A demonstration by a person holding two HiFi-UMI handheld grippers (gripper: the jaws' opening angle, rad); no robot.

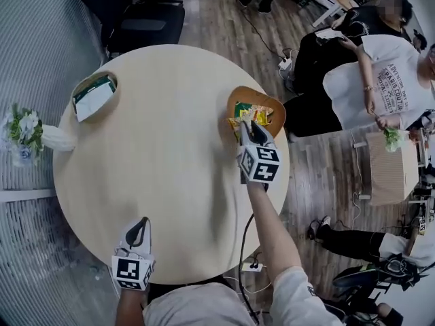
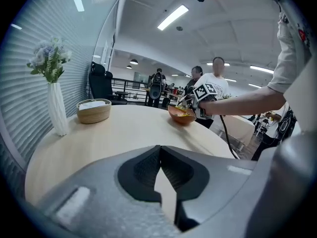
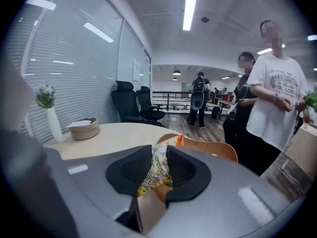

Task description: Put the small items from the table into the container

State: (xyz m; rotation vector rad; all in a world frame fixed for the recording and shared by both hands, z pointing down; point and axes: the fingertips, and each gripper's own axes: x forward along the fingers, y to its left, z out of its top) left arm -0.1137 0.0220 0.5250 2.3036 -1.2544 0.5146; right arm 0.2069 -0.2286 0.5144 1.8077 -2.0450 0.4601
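On the round table's right side stands a wooden bowl (image 1: 273,109) (image 3: 218,150) with yellow snack packets (image 1: 246,116) in it. My right gripper (image 1: 251,129) (image 3: 159,156) reaches over the bowl's near rim and is shut on a yellow snack packet (image 3: 154,175), pinched upright between the pads. From the left gripper view the bowl (image 2: 181,117) shows far across the table with the right gripper (image 2: 189,99) above it. My left gripper (image 1: 142,225) (image 2: 159,152) hangs over the table's near edge, shut, with nothing between its pads.
At the table's far left sits a woven basket (image 1: 95,95) (image 2: 94,111) (image 3: 84,129) holding a white-and-green packet. A white vase with flowers (image 1: 41,136) (image 2: 56,110) stands at the left edge. People (image 1: 380,66) stand to the right of the table; office chairs (image 1: 146,19) are behind it.
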